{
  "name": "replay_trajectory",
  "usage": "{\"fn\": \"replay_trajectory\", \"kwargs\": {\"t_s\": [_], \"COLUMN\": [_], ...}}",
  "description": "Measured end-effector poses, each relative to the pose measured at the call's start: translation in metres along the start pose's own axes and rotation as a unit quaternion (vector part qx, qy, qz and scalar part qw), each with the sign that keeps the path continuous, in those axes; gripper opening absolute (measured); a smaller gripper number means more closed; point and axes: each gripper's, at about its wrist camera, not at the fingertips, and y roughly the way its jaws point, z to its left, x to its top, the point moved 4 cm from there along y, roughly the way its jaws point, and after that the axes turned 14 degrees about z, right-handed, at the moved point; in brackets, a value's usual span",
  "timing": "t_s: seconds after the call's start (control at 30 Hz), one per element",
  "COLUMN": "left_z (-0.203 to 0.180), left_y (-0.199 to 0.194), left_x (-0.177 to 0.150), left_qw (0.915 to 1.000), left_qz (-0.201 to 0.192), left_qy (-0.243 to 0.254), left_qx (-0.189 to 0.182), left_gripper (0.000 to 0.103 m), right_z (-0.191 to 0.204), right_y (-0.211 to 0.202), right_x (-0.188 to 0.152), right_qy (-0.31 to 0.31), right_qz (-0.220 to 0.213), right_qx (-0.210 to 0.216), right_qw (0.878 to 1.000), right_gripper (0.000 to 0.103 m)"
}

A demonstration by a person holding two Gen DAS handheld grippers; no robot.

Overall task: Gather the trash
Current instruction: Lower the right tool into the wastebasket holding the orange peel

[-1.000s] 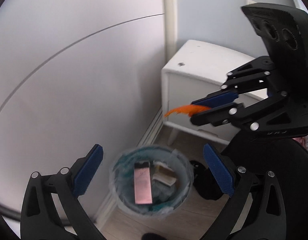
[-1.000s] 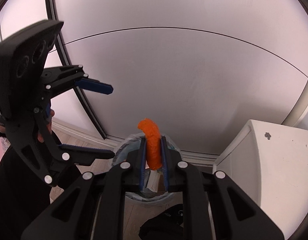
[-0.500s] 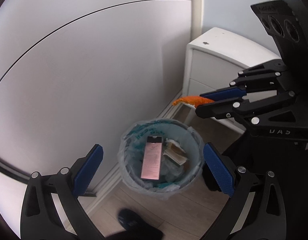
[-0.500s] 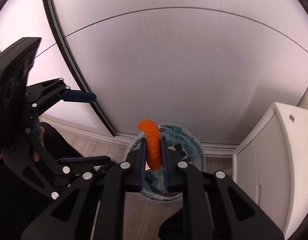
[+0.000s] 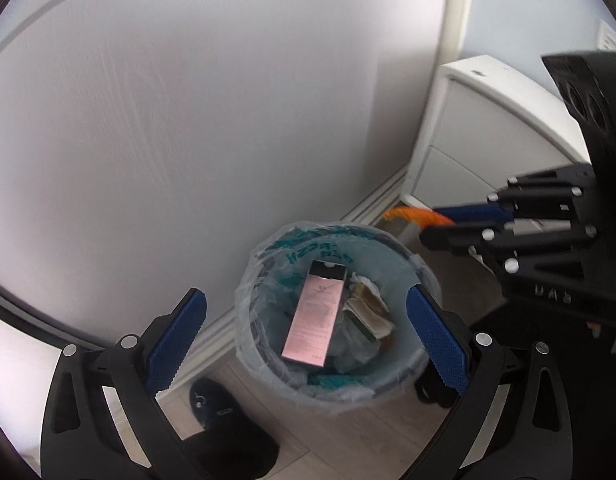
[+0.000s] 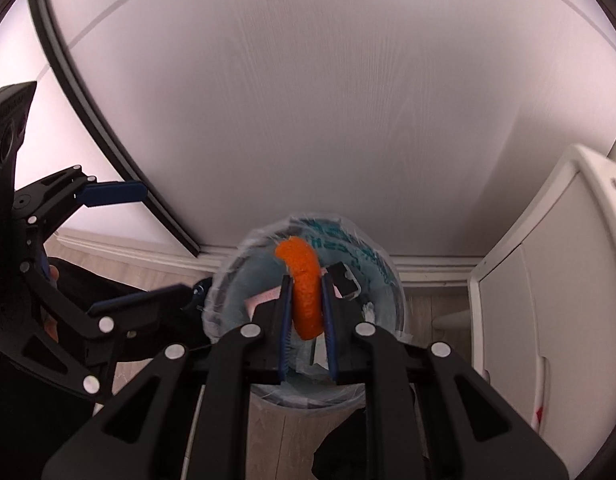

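Note:
A round trash bin (image 5: 412, 276) lined with a clear bag with teal print stands on the floor by the wall. Inside lie a pink box (image 5: 314, 314) and crumpled paper (image 5: 366, 308). My right gripper (image 6: 304, 292) is shut on a curved orange peel (image 6: 303, 284), held just above the bin (image 6: 382, 268). In the left wrist view the peel (image 5: 412, 215) sticks out of the right gripper (image 5: 448, 224) at the bin's far right rim. My left gripper (image 5: 305, 328) hangs wide open over the bin with nothing between its blue pads; it shows open at the left (image 6: 127, 244) in the right wrist view.
A white cabinet (image 5: 488, 132) stands right of the bin, close to its rim. A pale wall panel (image 5: 227, 120) with a skirting board runs behind. A dark slipper (image 5: 211, 400) lies on the wood floor in front of the bin, and a person's dark clothing fills the lower right.
Both grippers have come down toward the bin, which looks larger and more centred. The right gripper still clamps the orange peel; the left stays open.

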Motion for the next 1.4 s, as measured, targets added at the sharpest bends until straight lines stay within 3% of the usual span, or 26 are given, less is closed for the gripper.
{"fn": "replay_trajectory", "kwargs": {"t_s": [0.27, 0.43, 0.6, 0.93, 1.4], "left_z": [0.02, 0.024, 0.031, 0.035, 0.026], "left_y": [0.058, 0.084, 0.11, 0.14, 0.175], "left_x": [0.017, 0.025, 0.024, 0.011, 0.001], "left_qw": [0.9996, 0.9996, 0.9987, 0.9942, 0.9884], "left_qz": [0.017, 0.027, 0.051, 0.104, 0.137], "left_qy": [-0.014, 0.008, -0.002, 0.025, 0.057], "left_qx": [0.015, 0.007, -0.008, -0.001, -0.032], "left_gripper": [0.097, 0.097, 0.097, 0.097, 0.097], "right_z": [-0.008, -0.018, -0.024, -0.032, -0.023], "right_y": [0.052, 0.074, 0.094, 0.134, 0.173], "right_x": [0.017, 0.023, 0.024, 0.019, 0.016], "right_qy": [-0.015, -0.009, -0.007, -0.006, -0.038], "right_qz": [0.037, 0.05, 0.07, 0.114, 0.148], "right_qx": [-0.011, -0.01, -0.007, 0.009, 0.016], "right_qw": [0.999, 0.999, 0.998, 0.993, 0.988], "right_gripper": [0.015, 0.015, 0.015, 0.015, 0.015]}}
